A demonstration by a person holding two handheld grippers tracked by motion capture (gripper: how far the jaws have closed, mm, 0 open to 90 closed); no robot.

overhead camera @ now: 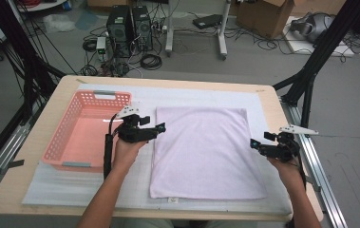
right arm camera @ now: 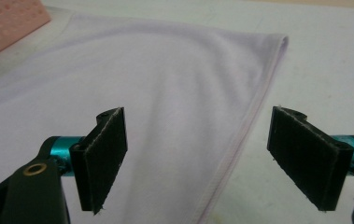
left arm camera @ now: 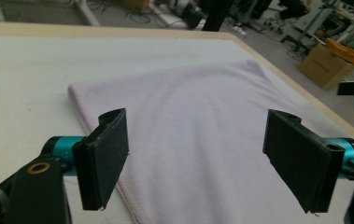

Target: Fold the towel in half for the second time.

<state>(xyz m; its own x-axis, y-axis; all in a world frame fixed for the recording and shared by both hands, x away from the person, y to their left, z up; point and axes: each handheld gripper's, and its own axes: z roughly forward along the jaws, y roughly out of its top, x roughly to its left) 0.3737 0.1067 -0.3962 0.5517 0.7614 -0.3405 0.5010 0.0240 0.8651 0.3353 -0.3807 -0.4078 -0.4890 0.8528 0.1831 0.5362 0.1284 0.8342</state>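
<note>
Between both grippers' spread fingers (left arm camera: 104,158) lies the towel (overhead camera: 201,152), untouched.

my left gripper (overhead camera: 160,128) hovers with its jaws apart at the left edge of the folded lilac towel (overhead camera: 206,152); my right gripper (overhead camera: 254,144) does the same at the right edge; the pink basket (overhead camera: 73,128) sits just left of my left hand.

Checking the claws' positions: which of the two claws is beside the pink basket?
The left claw, at the lilac folded towel's left edge, next to the pink plastic basket; the right claw is opposite.
</note>
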